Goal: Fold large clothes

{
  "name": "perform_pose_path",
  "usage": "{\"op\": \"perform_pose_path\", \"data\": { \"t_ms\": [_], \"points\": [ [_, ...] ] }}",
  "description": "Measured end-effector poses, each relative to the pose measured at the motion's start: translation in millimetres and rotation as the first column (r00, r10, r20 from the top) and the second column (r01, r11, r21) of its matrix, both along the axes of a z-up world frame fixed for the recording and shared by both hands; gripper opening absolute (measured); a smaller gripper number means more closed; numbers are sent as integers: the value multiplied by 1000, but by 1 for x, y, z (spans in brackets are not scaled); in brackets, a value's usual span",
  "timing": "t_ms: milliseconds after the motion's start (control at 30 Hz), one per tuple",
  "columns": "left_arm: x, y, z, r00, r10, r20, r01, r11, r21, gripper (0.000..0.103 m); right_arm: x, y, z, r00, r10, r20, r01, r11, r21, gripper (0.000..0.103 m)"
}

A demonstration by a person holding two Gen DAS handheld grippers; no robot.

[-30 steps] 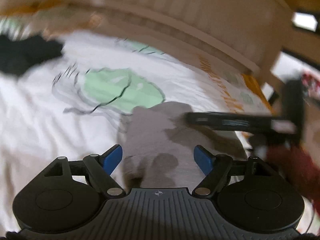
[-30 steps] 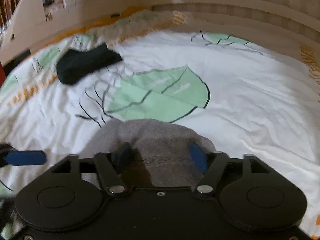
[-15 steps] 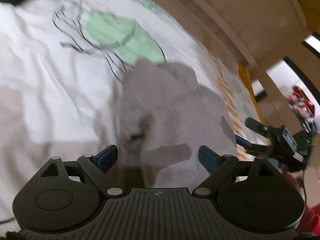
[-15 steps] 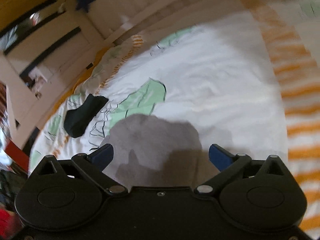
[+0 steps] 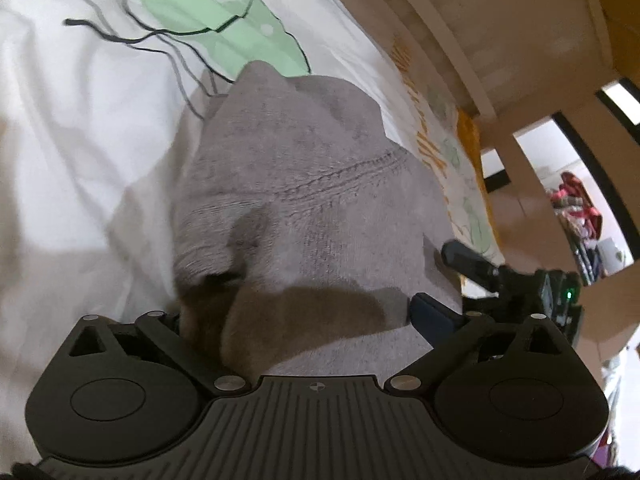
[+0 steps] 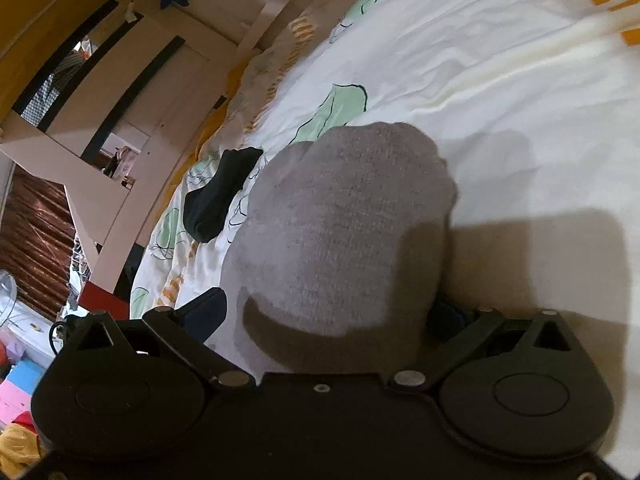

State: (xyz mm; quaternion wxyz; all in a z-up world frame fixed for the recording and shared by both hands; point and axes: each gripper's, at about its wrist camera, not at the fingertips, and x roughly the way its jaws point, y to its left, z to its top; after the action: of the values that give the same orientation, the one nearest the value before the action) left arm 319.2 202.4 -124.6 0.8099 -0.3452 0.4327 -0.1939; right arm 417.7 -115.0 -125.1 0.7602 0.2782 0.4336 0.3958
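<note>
A grey knitted garment (image 5: pixel 312 200) lies bunched on the white leaf-print bed sheet (image 5: pixel 80 140). My left gripper (image 5: pixel 304 314) hovers low over its near end. Its jaws are opening wide, with the grey cloth lying loose between them; the cloth hides the left pad. In the right wrist view the same grey garment (image 6: pixel 340 220) mounds up between the wide-apart fingers of my right gripper (image 6: pixel 326 308), and the pads do not press on it. The right gripper (image 5: pixel 500 272) also shows at the garment's right edge in the left wrist view.
A black garment (image 6: pixel 220 192) lies further up the sheet (image 6: pixel 500 80). A pale wooden bed frame (image 5: pixel 460 20) runs along the far side. A white ladder-like frame (image 6: pixel 100 208) stands at the bed's left edge, with clutter on the floor beyond.
Both grippers let go of the grey garment and their jaws spread wide. Both sank closer to the cloth and rolled, so the bed now looks tilted.
</note>
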Motion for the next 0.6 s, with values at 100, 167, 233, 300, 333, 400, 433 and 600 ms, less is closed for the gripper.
{"op": "perform_pose_path", "data": {
  "t_ms": [100,167,233,300,333,400,433,600],
  "points": [
    [0,-1,0,1000,-27,5,27,999,-29,101,3,0,-2,1000,-16,-11,16,999,31,103],
    [-1,-2,-2,998,-66,-4,65,991,-113,91,1,0,-2,1000,-11,-10,11,999,32,102],
    [-3,-9,-4,995,-101,-19,96,979,-179,87,-3,-4,0,1000,-20,-12,20,1000,7,63],
    [-9,-21,-1,992,-128,-17,124,981,-152,87,-7,-12,0,998,-38,-53,40,999,35,61],
    [-13,-26,1,990,-143,-16,138,978,-157,87,-10,-14,2,997,-45,-61,47,998,35,60],
    [-22,-34,3,986,-165,-23,158,970,-184,87,-20,-19,8,996,-48,-71,49,999,16,60],
    [-28,-37,4,984,-174,-28,165,968,-189,87,-23,-22,10,996,-51,-75,52,999,7,60],
    [-65,-60,11,967,-250,-47,236,951,-200,87,-58,-43,25,993,-49,-104,46,998,-33,60]
  ]
}}
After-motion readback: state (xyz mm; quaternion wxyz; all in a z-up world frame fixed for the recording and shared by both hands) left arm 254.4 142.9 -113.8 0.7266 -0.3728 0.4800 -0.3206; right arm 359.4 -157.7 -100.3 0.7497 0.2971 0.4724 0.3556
